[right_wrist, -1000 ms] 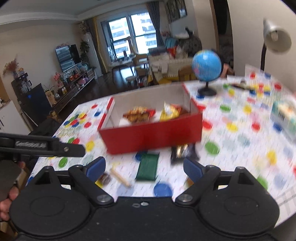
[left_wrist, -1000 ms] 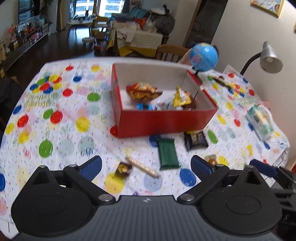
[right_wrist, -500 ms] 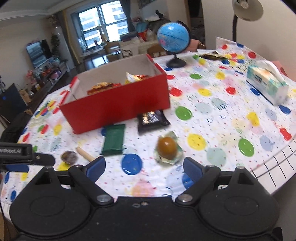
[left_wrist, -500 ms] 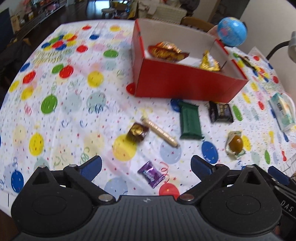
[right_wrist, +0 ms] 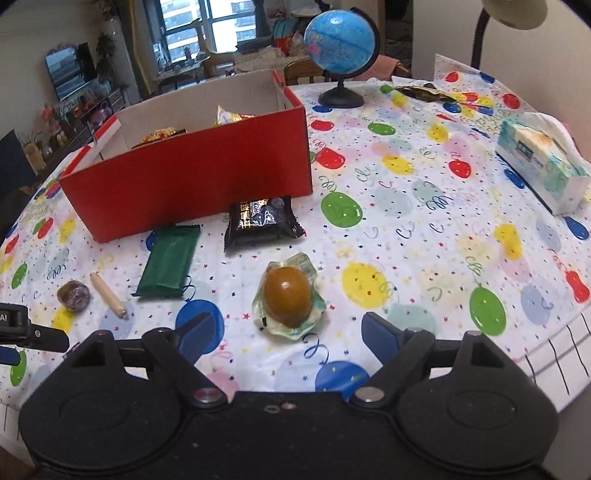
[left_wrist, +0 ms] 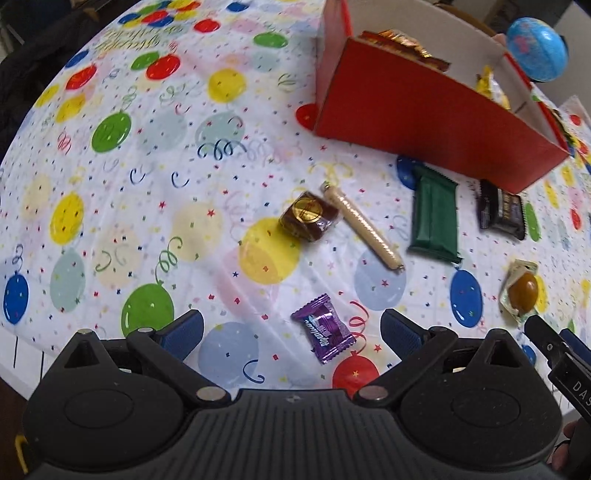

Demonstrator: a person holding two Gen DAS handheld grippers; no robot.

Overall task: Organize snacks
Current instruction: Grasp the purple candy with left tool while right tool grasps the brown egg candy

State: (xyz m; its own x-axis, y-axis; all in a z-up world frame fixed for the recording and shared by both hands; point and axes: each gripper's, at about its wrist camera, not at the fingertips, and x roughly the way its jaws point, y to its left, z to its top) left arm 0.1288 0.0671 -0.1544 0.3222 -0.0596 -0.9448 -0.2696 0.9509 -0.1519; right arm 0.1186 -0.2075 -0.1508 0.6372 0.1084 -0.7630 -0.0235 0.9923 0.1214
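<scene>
A red box [left_wrist: 424, 114] [right_wrist: 192, 184] holding several snack packets stands on the balloon-print tablecloth. In front of it lie a green bar [left_wrist: 434, 214] [right_wrist: 168, 260], a black packet [left_wrist: 502, 214] [right_wrist: 262, 219], a beige stick [left_wrist: 364, 227] [right_wrist: 109, 295], a round brown chocolate [left_wrist: 308, 216] [right_wrist: 74, 293], a purple candy [left_wrist: 325, 332] and a wrapped brown egg [left_wrist: 521, 291] [right_wrist: 288, 295]. My left gripper [left_wrist: 291, 328] hovers open just above the purple candy. My right gripper [right_wrist: 284, 328] is wide, its jaws closing slightly, with the egg just ahead of its fingertips and untouched.
A blue globe [right_wrist: 341, 40] stands behind the box at the back. A tissue pack [right_wrist: 539, 162] lies at the right, a lamp [right_wrist: 513, 11] beyond it. The table edge [right_wrist: 554, 354] runs close on the right. The other gripper [left_wrist: 561, 362] shows at the lower right.
Both grippers have sunk toward the table and tilted down. The purple candy has come between the left fingers' line; the egg now sits right before the right gripper.
</scene>
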